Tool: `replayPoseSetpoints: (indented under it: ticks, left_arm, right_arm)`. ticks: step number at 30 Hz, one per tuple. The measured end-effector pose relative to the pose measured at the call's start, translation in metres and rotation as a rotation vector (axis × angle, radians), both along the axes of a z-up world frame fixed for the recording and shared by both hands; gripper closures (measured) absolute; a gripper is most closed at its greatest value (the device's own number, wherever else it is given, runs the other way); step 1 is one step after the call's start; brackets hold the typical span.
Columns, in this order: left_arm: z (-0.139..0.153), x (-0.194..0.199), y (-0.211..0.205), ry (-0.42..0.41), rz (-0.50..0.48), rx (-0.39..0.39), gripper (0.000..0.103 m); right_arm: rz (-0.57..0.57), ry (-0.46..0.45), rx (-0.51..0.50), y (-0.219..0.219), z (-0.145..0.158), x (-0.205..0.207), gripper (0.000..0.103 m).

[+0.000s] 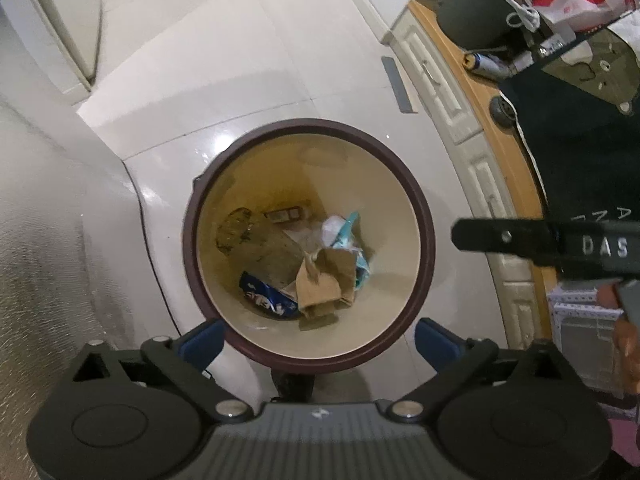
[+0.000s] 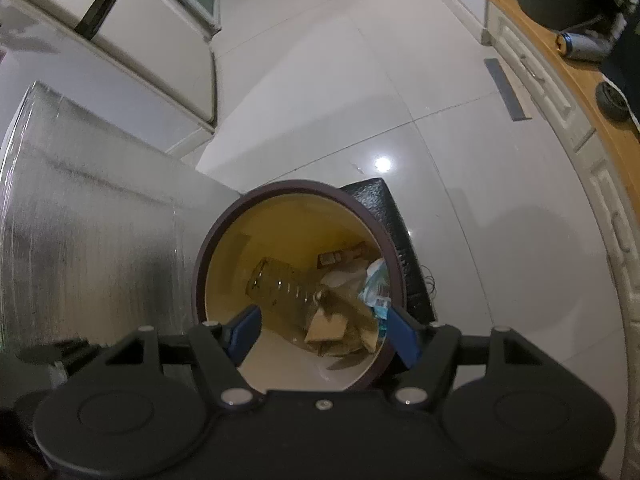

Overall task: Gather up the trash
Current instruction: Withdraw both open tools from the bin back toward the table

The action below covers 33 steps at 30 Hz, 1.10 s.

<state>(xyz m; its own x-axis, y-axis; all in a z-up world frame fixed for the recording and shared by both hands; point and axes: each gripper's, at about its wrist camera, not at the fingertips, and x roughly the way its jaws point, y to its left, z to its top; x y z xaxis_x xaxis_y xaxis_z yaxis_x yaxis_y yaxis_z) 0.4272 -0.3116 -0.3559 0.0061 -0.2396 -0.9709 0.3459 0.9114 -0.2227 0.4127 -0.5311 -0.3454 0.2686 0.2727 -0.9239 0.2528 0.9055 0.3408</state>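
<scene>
Round cream plastic bin with dark brown rim (image 1: 430,240) stands on glossy tiled floor (image 1: 248,80), near a metal-faced cabinet (image 1: 48,220). Inside: brown paper bag (image 1: 324,280), blue wrapper (image 1: 268,296). Left claw (image 1: 316,338) spread wide, empty, above the rim. Right claw (image 2: 324,330) partly open, empty. Only the right view shows a black box (image 2: 396,216) behind the bin.

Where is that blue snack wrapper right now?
In the left wrist view the blue wrapper lies at the bottom of the round bin, on its lower left side, right beside the crumpled brown paper.
</scene>
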Motion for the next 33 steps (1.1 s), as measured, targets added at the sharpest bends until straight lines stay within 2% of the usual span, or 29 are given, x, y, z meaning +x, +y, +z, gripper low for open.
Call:
replayPoseSetpoints:
  ticks: [6,14,20,23,33]
  left_arm:
    - [0.010,-0.008,0.014,-0.030,0.038,0.009,0.000]
    - [0.030,-0.018,0.028,-0.087,0.091,0.007,0.000]
    - [0.046,-0.024,0.042,-0.128,0.117,0.008,0.000]
    - [0.057,-0.028,0.048,-0.148,0.131,0.004,0.000]
    - [0.090,-0.044,0.065,-0.215,0.140,-0.004,0.000]
  right_arm:
    - [0.049,-0.035,-0.023,0.006,0.012,-0.011,0.027]
    - [0.088,-0.078,-0.055,0.012,0.031,-0.025,0.010]
    - [0.112,-0.117,-0.082,0.017,0.047,-0.036,0.003]
    - [0.108,-0.131,-0.098,0.019,0.056,-0.043,0.000]
    - [0.114,-0.175,-0.154,0.026,0.084,-0.065,0.000]
